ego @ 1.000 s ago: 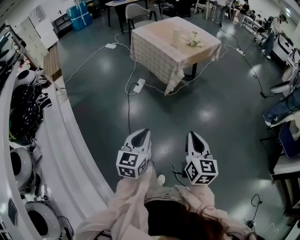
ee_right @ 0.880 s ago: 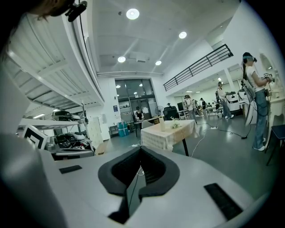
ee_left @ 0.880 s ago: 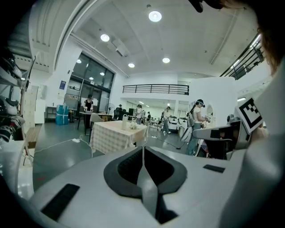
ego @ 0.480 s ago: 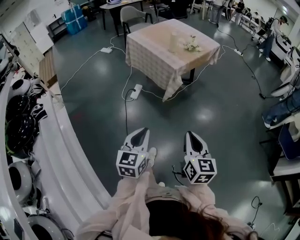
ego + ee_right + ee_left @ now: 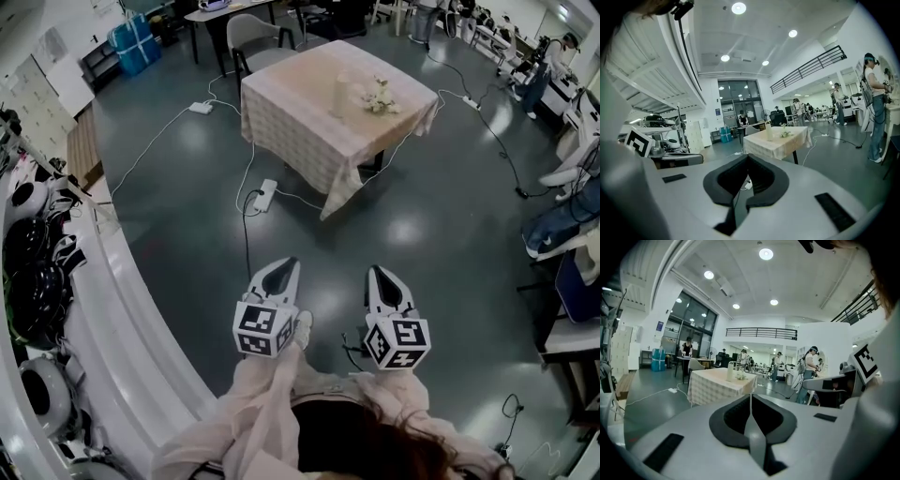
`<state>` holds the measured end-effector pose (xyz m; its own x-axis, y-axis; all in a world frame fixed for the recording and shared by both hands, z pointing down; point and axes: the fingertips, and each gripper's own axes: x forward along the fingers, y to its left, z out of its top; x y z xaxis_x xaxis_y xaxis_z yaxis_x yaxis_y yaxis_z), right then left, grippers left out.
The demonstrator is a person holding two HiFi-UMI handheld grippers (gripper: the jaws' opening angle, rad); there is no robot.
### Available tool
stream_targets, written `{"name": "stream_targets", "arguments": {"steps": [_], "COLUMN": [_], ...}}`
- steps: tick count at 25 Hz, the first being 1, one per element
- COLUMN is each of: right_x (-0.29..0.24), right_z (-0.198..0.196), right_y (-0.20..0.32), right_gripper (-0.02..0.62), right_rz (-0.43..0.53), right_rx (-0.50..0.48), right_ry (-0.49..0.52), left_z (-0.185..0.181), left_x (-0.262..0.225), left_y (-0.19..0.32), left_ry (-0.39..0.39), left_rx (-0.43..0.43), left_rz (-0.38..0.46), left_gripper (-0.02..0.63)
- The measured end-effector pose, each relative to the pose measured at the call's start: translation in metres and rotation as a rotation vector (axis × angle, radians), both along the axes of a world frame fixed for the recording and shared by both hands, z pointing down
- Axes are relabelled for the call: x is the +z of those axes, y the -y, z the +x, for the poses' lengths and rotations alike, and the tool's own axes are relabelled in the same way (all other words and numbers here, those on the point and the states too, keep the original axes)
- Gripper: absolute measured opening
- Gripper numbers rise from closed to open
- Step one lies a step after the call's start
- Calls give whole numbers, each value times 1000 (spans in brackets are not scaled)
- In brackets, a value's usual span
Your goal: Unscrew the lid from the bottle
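A pale, tall bottle (image 5: 338, 96) stands on a table with a checked cloth (image 5: 291, 103) far ahead across the floor, beside a small bunch of flowers (image 5: 380, 94). The same bottle (image 5: 730, 373) shows small in the left gripper view, and the bottle (image 5: 768, 131) also appears in the right gripper view. My left gripper (image 5: 284, 266) and right gripper (image 5: 382, 272) are held side by side in front of the person, well short of the table. Both are shut with nothing between the jaws.
A power strip (image 5: 266, 194) and white cables lie on the dark floor before the table. A curved white bench (image 5: 131, 309) with helmets runs along the left. A chair (image 5: 253, 33) stands behind the table. Desks and people (image 5: 874, 93) are at the right.
The table and bottle have come nearer and lower in the head view as the person walks forward. Both grippers travel along, still shut and side by side.
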<state>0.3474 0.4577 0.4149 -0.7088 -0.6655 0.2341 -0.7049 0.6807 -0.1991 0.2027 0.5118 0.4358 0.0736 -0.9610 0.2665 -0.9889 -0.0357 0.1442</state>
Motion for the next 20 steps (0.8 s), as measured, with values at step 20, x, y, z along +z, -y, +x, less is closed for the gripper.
{"name": "stream_targets", "arguments": {"steps": [20], "right_x": [4], "right_z": [-110], "right_y": [127], "right_gripper": [14], "right_rz": [0], "right_rx": [26], "right_ry": [-4], "left_z": [-101], "left_x": [-3], "left_y": [140], "left_ry": [3], "left_rx": [74], "left_rz": [22], "left_gripper": [35]}}
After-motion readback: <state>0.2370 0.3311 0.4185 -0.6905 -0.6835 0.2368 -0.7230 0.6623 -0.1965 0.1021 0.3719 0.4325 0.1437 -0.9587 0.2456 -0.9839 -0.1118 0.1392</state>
